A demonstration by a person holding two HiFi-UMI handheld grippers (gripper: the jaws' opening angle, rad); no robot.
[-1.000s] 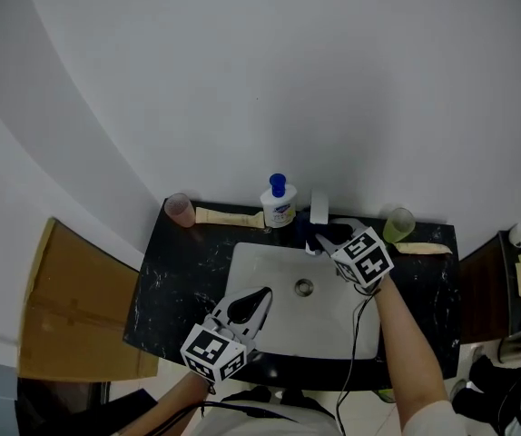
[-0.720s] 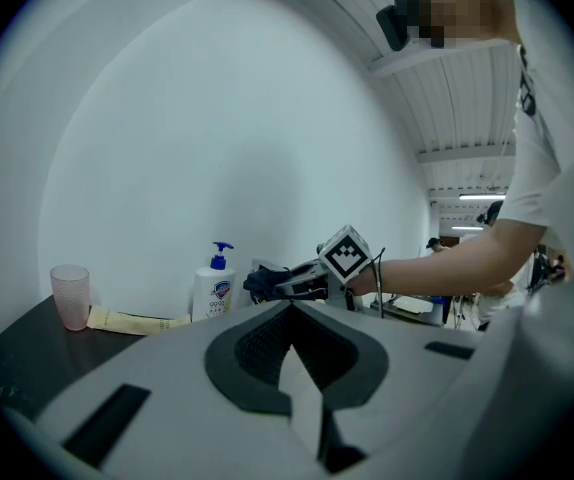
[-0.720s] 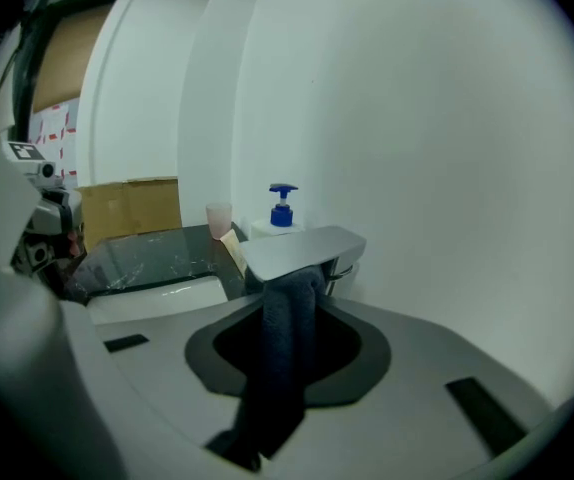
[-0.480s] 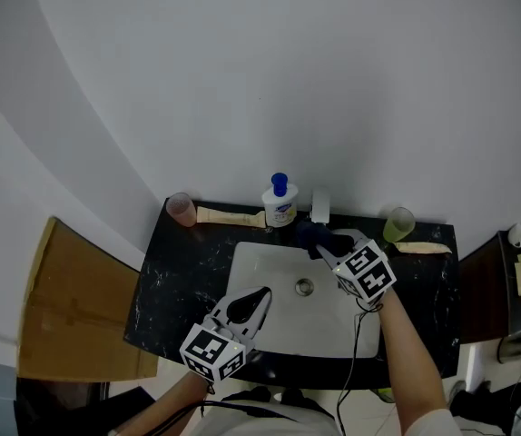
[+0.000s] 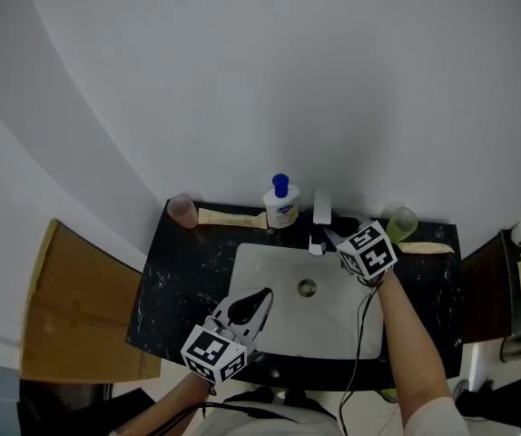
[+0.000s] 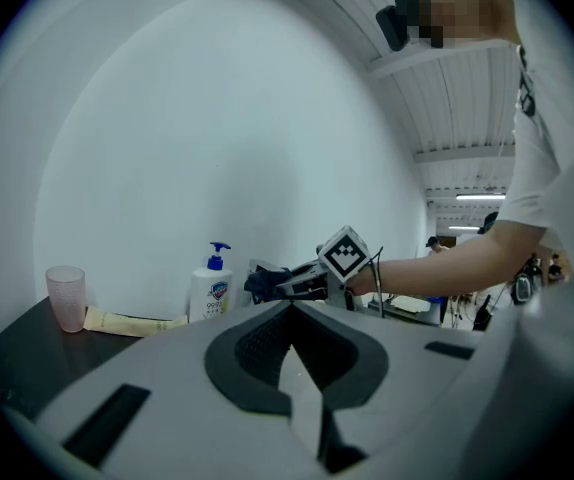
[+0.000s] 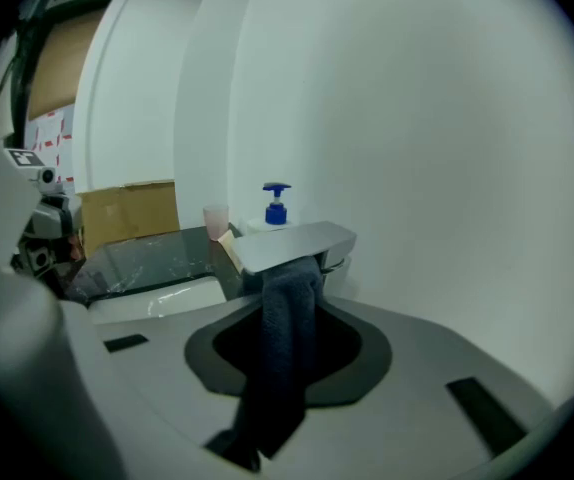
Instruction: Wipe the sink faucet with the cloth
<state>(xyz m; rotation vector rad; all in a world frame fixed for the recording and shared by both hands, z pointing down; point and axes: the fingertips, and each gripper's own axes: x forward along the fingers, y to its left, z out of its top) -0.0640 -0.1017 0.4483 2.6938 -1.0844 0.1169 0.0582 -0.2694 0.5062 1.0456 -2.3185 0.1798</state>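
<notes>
A silver faucet [image 5: 321, 209] stands at the back of the white sink [image 5: 265, 275]. My right gripper [image 5: 324, 239] is at its spout, shut on a dark blue-grey cloth [image 7: 285, 338]. In the right gripper view the cloth hangs between the jaws and its top end lies right under the faucet [image 7: 292, 245] spout, apparently touching it. The left gripper view shows the cloth [image 6: 260, 284] bunched at the right gripper's tips. My left gripper [image 5: 262, 294] hovers over the sink's front edge, pointing at the faucet, its jaws together with nothing between them [image 6: 289, 313].
A soap bottle with a blue pump [image 5: 280, 203], a pink cup [image 5: 181, 210] and a beige packet [image 5: 229, 214] line the back of the black countertop [image 5: 183, 262]. A green cup [image 5: 400, 223] stands at the right. Brown cardboard [image 5: 74, 307] lies left of the counter.
My right gripper with the cloth pulled a little toward the front of the sink, then went back up against the faucet. The left gripper has stayed where it was.
</notes>
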